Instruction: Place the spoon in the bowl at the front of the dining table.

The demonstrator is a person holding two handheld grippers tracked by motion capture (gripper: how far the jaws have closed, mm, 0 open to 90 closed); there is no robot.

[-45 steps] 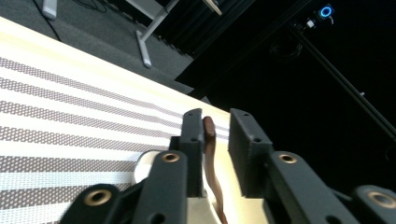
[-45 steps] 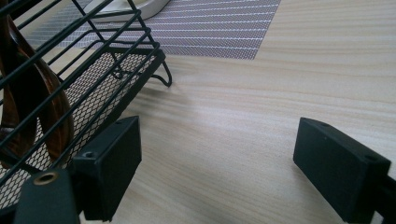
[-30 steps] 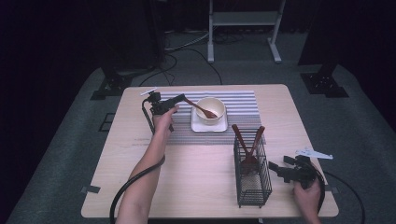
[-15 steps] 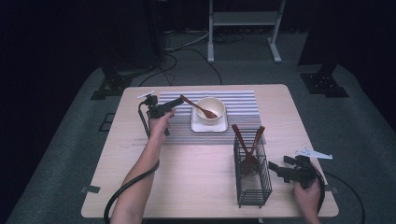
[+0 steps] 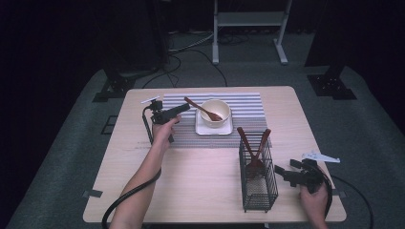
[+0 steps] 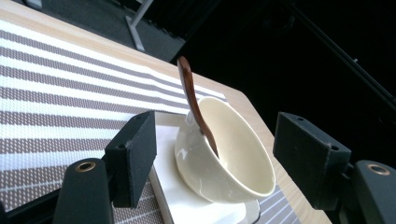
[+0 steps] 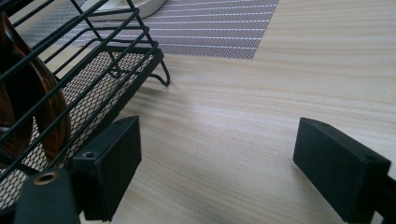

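Pale wood makes up the table, which carries a grey-and-white striped mat along its far edge. On the mat sits a white square plate, and on the plate a cream bowl. A brown wooden spoon rests in the bowl, its handle leaning over the rim toward the table's left edge.

The left tongs are held above the mat's left part, just beside the spoon handle, pointing at the bowl. In the left gripper view their 2 black jaws stand spread, with the bowl and the spoon between them farther off; neither jaw touches anything. The plate shows under the bowl, and the mat runs off to the left.

Near the right front corner stands a black wire basket, with 2 brown wooden utensils upright in it, their handles crossing above the rim. The right tongs lie low near the table's right edge, just beside the basket and pointing at it. In the right gripper view the jaws are spread over bare wood, the basket close by the left jaw, apart from it.
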